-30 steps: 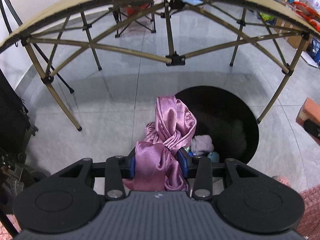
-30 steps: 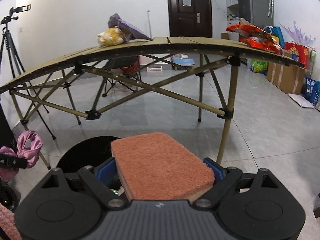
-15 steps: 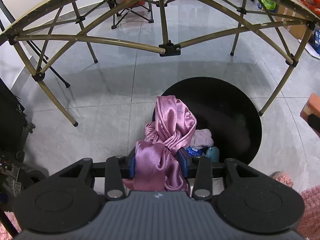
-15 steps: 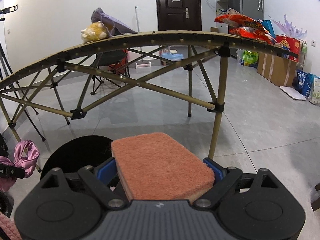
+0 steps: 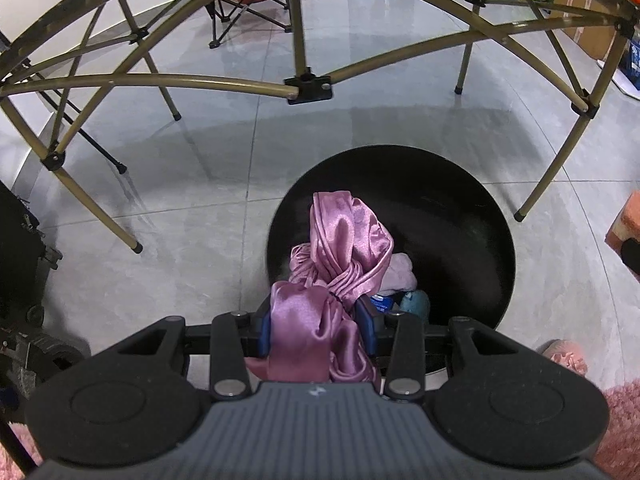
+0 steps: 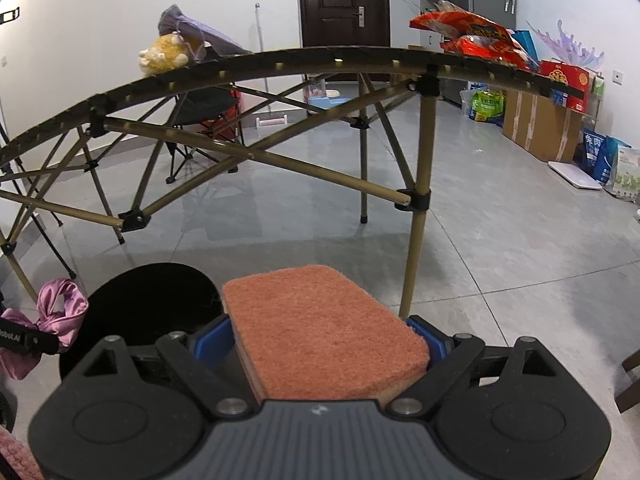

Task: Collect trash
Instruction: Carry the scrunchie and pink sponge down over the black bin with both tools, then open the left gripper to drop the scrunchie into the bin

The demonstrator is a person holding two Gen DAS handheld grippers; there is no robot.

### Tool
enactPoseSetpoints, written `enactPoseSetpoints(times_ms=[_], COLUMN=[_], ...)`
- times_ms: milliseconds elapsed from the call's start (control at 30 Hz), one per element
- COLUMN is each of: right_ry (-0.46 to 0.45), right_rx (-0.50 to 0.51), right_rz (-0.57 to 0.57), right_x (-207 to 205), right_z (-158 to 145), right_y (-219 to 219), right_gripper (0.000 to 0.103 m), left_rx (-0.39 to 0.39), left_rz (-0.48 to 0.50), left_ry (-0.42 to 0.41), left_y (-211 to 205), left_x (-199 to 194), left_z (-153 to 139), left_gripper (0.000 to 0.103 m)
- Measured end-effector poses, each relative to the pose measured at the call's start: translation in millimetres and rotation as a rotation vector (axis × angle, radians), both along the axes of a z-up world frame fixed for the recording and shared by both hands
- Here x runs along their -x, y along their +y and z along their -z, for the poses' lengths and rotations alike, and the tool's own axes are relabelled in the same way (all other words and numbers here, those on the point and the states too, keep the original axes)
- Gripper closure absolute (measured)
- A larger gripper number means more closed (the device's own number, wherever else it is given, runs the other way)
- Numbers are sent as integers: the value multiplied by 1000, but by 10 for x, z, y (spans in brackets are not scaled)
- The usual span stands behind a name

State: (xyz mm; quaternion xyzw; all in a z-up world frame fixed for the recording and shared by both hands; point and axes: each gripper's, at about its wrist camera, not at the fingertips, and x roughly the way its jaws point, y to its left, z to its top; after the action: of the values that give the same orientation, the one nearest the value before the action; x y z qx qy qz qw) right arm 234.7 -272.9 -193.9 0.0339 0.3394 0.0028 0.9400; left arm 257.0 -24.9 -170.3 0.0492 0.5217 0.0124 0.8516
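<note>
On grey tiles, black bin (image 5: 460,216) holds crumpled pink and blue trash (image 5: 400,276).

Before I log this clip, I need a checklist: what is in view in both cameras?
scarf: 1, pink satin, held over the bin
sponge: 1, orange, in the right gripper
bin: 1, black, on the floor by the table, some items inside
table: 1, tan folding frame, behind the bin
plush: 1, yellow, on the table's left end
snack bags: red, count unclear, on the table's right end
chair: 1, dark folding, beyond the table
door: 1, dark brown, back wall
box: 1, cardboard, right wall
left gripper: shut on scarf
right gripper: shut on sponge
</note>
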Motion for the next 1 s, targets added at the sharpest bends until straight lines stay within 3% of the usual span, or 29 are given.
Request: enactPoseSetpoints(times_ms=[467,1000], right_ry=[37,60], right_rx=[3,6], right_rz=[57,98], right_x=[-41,-56], right_z=[131,211], right_y=[-179,-262], right_gripper=[12,12], left_rx=[-14,-12], left_rz=[1,-78], left_ry=[60,155], left_y=[-316,-466], left_x=[-255,-532], left_z=[156,412], left_gripper=[62,62])
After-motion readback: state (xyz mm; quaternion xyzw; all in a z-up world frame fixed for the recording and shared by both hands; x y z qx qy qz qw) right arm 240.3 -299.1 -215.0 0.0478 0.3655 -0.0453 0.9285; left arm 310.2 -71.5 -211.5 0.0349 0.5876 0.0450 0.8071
